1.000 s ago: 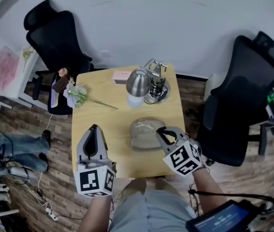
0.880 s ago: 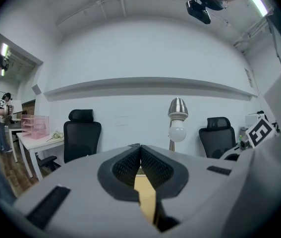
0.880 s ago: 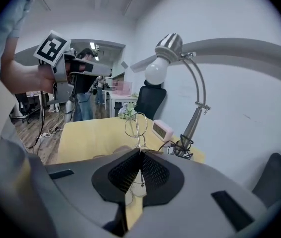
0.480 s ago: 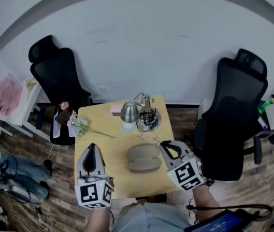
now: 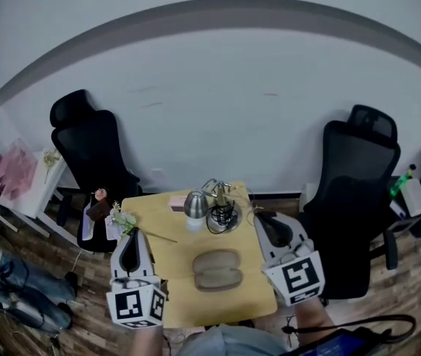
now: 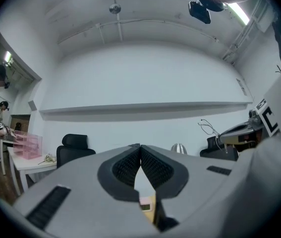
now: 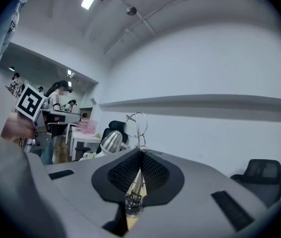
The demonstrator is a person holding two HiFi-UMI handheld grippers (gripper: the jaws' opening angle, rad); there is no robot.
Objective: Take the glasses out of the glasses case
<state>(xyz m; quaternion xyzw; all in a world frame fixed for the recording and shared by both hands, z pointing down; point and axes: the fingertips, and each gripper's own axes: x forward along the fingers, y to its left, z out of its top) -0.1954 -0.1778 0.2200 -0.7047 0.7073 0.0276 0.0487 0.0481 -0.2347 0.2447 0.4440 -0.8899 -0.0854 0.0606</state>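
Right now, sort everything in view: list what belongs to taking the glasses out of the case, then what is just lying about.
Belongs to the job:
- glasses, pinched in the right gripper
- glasses case on the table
- left gripper, shut and empty

Just lying about:
- desk lamp
- flower sprig
- pink box
- office chairs

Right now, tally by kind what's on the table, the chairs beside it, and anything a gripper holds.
Black office chairs, left and right: 2
Glasses case: 1
Glasses, held in the right gripper: 1
Silver lamp: 1
Pink box: 1
Flower sprig: 1
Total: 7
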